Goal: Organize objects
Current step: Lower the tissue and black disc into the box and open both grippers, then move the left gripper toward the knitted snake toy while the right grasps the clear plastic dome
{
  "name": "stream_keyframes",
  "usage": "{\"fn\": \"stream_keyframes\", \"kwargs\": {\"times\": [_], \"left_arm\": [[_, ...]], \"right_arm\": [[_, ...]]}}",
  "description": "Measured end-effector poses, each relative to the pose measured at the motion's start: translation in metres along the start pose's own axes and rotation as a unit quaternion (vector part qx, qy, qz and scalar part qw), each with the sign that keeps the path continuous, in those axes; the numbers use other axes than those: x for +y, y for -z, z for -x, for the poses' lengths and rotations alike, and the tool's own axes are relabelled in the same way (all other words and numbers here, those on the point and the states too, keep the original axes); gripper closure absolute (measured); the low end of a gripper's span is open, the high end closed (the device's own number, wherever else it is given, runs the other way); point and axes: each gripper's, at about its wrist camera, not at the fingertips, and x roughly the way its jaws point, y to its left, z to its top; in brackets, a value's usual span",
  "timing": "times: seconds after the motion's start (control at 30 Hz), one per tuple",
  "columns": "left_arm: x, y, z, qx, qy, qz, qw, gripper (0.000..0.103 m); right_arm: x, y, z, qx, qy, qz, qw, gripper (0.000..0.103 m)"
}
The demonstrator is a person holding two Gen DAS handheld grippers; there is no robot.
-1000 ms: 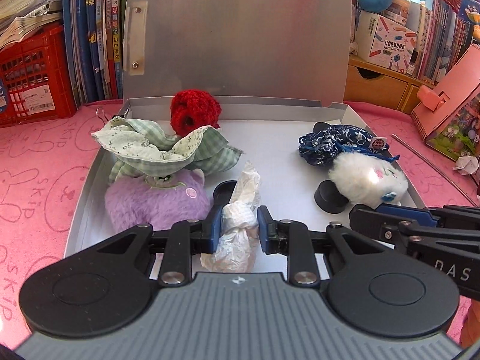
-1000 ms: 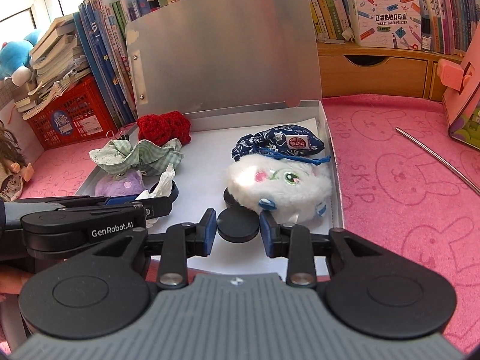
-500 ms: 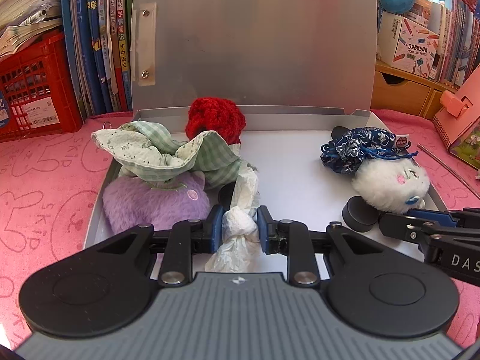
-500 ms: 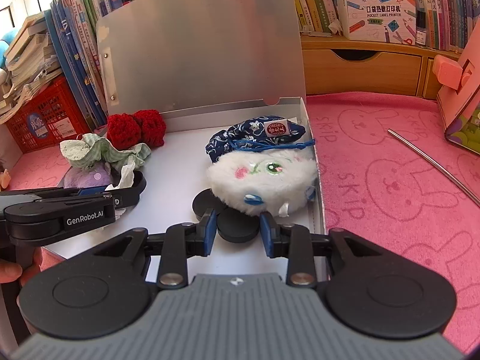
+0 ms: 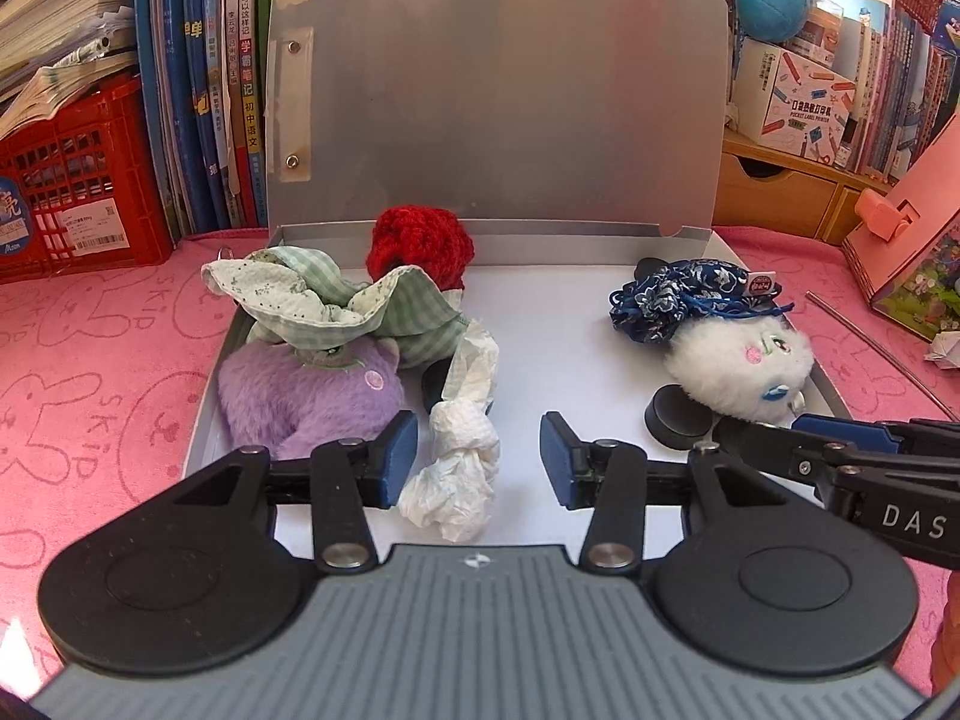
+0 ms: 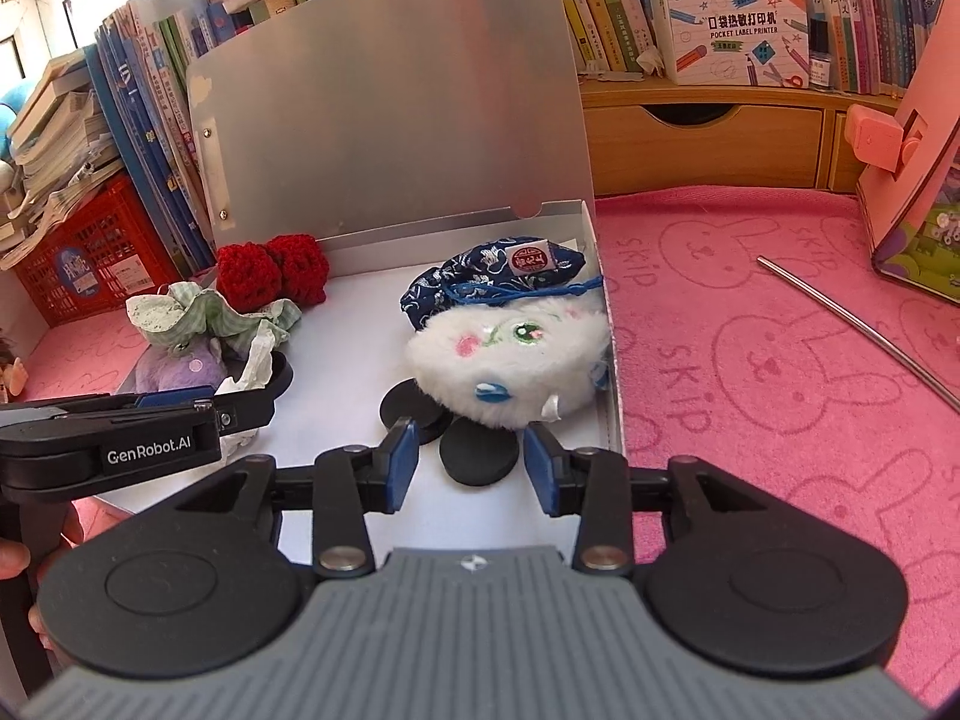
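- The left gripper (image 5: 479, 459) has its jaws released and spread; the twisted white paper tissue (image 5: 457, 453) lies between them on the white floor of the shallow grey box (image 5: 831, 390), close to the left pad; whether it touches that pad I cannot tell.
- The right gripper (image 6: 469, 461) also has its jaws released, straddling 1 flat black round disc (image 6: 478, 451) without visibly touching it; a 2nd black disc (image 6: 414, 411) lies just beside it, partly under the fluffy white plush face (image 6: 510, 360).
- The box sits on the pink rabbit-print bench (image 6: 750, 372) with its grey lid (image 5: 498, 90) standing upright at the back.
- On the box's left side lie a fluffy purple plush (image 5: 306, 393), a green checked cloth (image 5: 336, 306) over it, and a red crocheted piece (image 5: 420, 246) behind; on the right side a dark blue patterned pouch (image 5: 675, 294) lies against the white plush.
- The tissue looks very light and soft; it will likely crush and trail a loose tail, so the knotted middle seems the best hold.
- The discs look stiff, thin and smooth; a pinch across the rim may slip, so a square, low grip seems wise.
- The plushes and cloth should compress easily; grip their bulk, not the fringe.
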Motion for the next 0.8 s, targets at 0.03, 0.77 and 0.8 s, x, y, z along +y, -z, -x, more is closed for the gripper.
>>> {"fn": "stream_keyframes", "kwargs": {"times": [0.03,0.77,0.8], "left_arm": [[-0.002,0.0,0.006,-0.004,0.0,-0.003,1.0,0.043],[0.006,0.072,0.132,-0.069,0.032,-0.016,0.997,0.033],[0.006,0.077,0.135,-0.072,0.03,-0.016,0.9968,0.032]], "right_arm": [[0.001,0.001,0.004,-0.003,0.001,0.003,1.0,0.044],[0.028,0.07,0.112,-0.065,-0.034,0.06,0.995,0.034],[0.029,0.076,0.117,-0.07,-0.036,0.065,0.995,0.034]]}}
